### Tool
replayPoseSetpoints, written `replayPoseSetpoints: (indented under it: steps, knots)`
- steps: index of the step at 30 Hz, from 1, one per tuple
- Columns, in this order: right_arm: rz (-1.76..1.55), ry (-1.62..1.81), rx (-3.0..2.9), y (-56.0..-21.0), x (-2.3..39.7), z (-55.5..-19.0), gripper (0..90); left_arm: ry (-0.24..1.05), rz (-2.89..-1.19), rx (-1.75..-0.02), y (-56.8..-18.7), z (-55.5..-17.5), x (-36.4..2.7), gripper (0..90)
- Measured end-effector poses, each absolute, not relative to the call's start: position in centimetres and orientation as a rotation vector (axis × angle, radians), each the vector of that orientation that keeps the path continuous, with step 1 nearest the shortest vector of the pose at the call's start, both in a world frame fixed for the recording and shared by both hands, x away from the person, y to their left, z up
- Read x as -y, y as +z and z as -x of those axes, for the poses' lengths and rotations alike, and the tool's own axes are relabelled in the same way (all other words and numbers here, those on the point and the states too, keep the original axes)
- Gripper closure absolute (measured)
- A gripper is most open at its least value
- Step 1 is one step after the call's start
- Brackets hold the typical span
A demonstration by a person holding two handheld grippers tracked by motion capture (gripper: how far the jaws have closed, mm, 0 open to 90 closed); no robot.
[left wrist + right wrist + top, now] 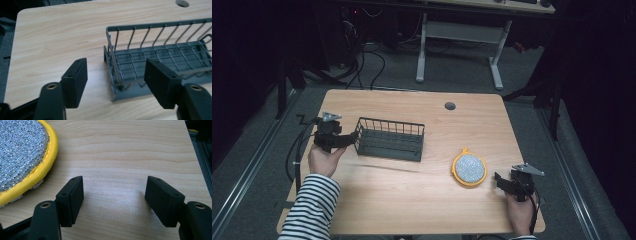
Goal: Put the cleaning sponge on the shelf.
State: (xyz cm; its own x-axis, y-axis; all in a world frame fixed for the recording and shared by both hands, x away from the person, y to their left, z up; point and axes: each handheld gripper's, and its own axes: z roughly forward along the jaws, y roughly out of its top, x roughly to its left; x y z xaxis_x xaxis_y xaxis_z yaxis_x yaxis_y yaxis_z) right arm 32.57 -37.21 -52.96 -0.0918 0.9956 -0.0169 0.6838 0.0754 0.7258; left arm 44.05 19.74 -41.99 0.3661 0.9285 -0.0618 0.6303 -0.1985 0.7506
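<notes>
- Our left gripper (115, 82), jaws spread, sits at the rack's (389, 139) left end, seemingly straddling its wall.
- Our right gripper (113, 200), jaws spread, empty, sits right of the scourer (469, 169).

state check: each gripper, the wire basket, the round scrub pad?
left gripper: open, holding nothing, jaws either side of the basket's near end wall
right gripper: open, holding nothing, over bare table beside the pad
wire basket: upright on the table, nothing in it
scrub pad: flat on the table, silver face up, ungripped
</notes>
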Motion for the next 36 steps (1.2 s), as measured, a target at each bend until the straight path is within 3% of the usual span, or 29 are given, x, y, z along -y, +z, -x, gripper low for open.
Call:
replayPoseSetpoints:
  steps: [10, 15, 29, 36]
  knots:
    - [-1.665, 0.773, -1.832, -53.0, 37.2, -32.5, 31.4, 0.51, -1.999, -1.416, -42.8, -48.2, -18.1, 46.8]
    - [-1.662, 0.773, -1.834, -53.0, 37.2, -32.5, 31.2, 0.515, -2.012, -1.437, -43.5, -49.0, -17.4, 58.7]
    - [-1.66, 0.773, -1.837, -53.0, 37.1, -32.5, 31.0, 0.502, -2.002, -1.48, -44.2, -49.6, -16.9, 81.5]
    - [-1.664, 0.773, -1.836, -52.9, 37.1, -32.5, 31.4, 0.496, -1.972, -1.509, -44.3, -49.7, -16.9, 82.6]
